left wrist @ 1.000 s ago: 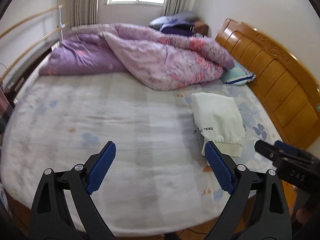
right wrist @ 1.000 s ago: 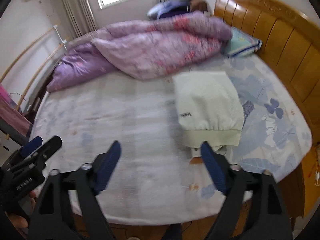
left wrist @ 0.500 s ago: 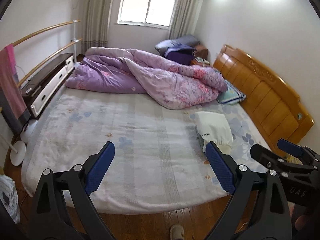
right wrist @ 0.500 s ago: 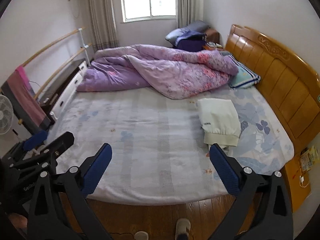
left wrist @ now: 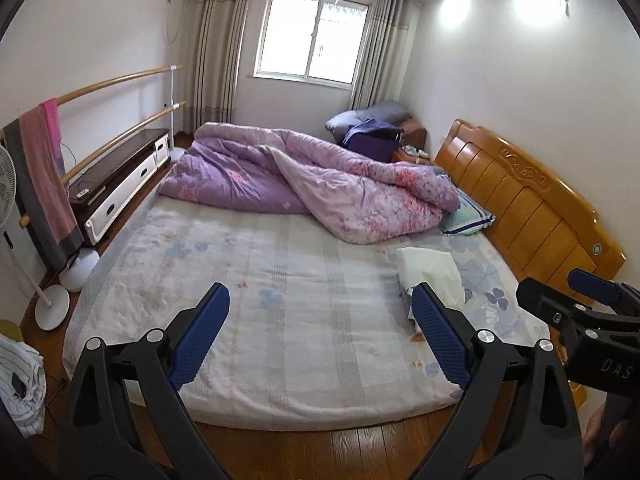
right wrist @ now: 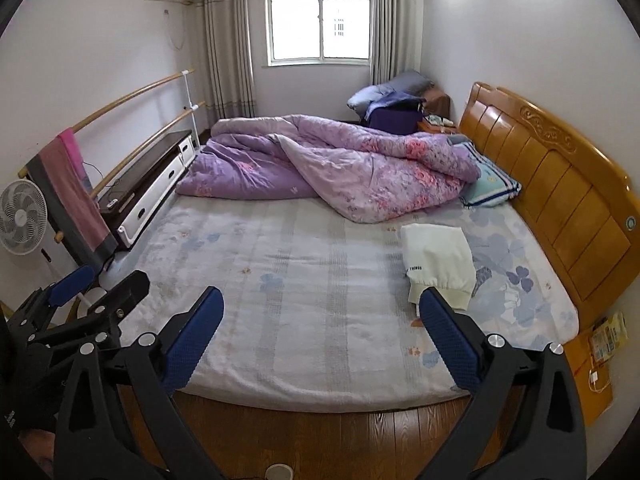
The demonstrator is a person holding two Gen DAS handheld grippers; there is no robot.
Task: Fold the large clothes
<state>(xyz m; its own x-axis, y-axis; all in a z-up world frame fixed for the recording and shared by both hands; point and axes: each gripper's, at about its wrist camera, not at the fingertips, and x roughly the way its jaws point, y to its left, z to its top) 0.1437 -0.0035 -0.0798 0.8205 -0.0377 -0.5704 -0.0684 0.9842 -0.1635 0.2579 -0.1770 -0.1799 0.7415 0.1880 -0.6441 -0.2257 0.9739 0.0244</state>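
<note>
Hanging over the wooden floor [right wrist: 320, 432] just off the foot edge of the bed [right wrist: 300, 320], the right gripper [right wrist: 320, 340] has its blue-padded fingers [right wrist: 192, 336] spread wide with nothing between them, and the left gripper [left wrist: 320, 332] beside it is splayed just as wide and equally empty. In the right wrist view the left gripper also shows as a black frame low on the left, and in the left wrist view the right gripper shows at the right edge. Neither touches the bed. On the bed, toward its headboard side and nearer the foot edge than the far side, lies the folded cream garment [right wrist: 438, 264], a neat rectangle with a ribbed hem facing the foot edge and a small line of dark print near that hem; the print is too small to read. It rests flat on the pale floral sheet [left wrist: 280, 300]. Farther across the bed from the garment, a rumpled purple floral quilt [right wrist: 340, 168] is heaped along the far side, and a teal striped pillow [right wrist: 490, 186] sits between the quilt and the wooden headboard [right wrist: 560, 184]. Beyond the bed's far corner a pile of dark bedding [left wrist: 372, 128] sits beneath the curtained window [right wrist: 320, 20]. Off the bed's opposite side from the headboard stand a low dark-topped cabinet [right wrist: 152, 188], wooden rails with a pink towel [right wrist: 76, 200] draped over them, and a white fan [right wrist: 22, 216].
</note>
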